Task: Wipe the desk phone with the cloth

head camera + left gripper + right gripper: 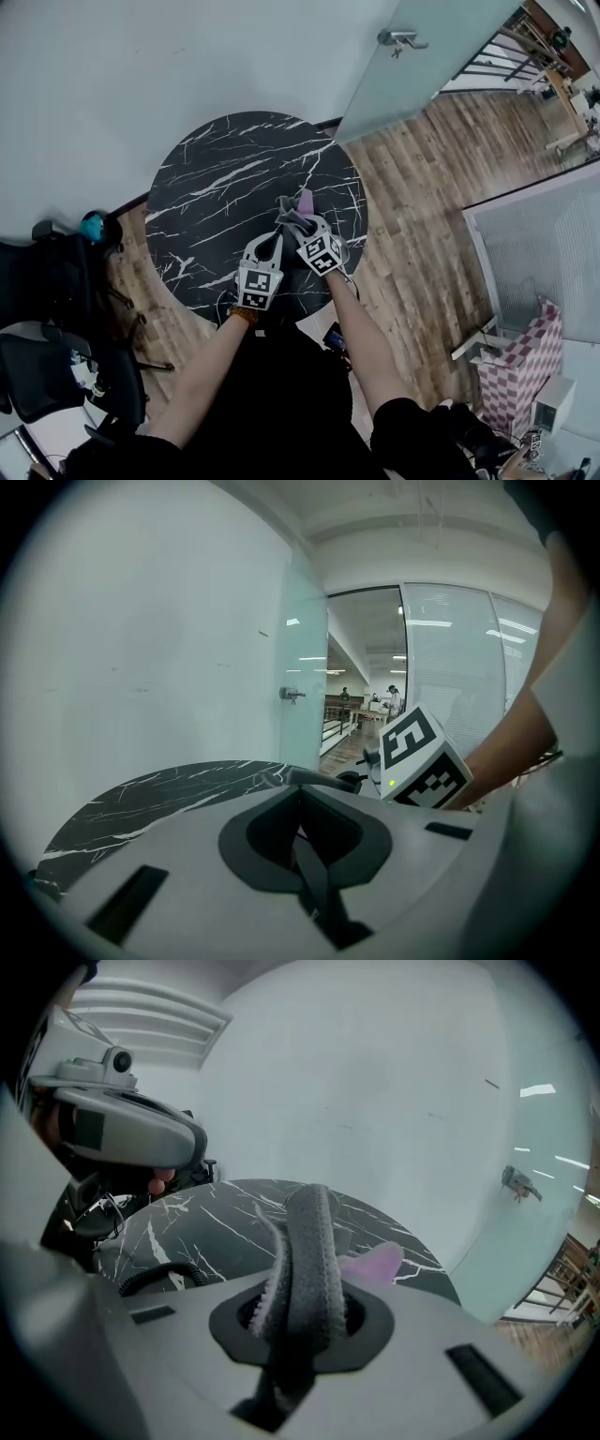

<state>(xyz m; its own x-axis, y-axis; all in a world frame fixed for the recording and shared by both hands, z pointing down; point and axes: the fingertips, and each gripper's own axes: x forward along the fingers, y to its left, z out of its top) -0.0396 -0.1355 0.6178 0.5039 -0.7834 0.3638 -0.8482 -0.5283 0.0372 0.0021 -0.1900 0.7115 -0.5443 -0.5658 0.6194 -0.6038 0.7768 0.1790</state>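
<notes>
Item 1: round black marble-pattern table (216, 187) with white veins, on wood-plank flooring.

Item 2: grey textured cloth with pink underside (309, 1241). It is clamped between the jaws of the right gripper (296, 223), with a fold rising above them, and held over the table's near right part.

Item 3: left gripper (271, 242), just beside the right gripper. Its jaws are closed together.

Item 4: desk phone. The body cannot be made out. A black coiled cord (155, 1277) lies on the table left of the cloth.
</notes>
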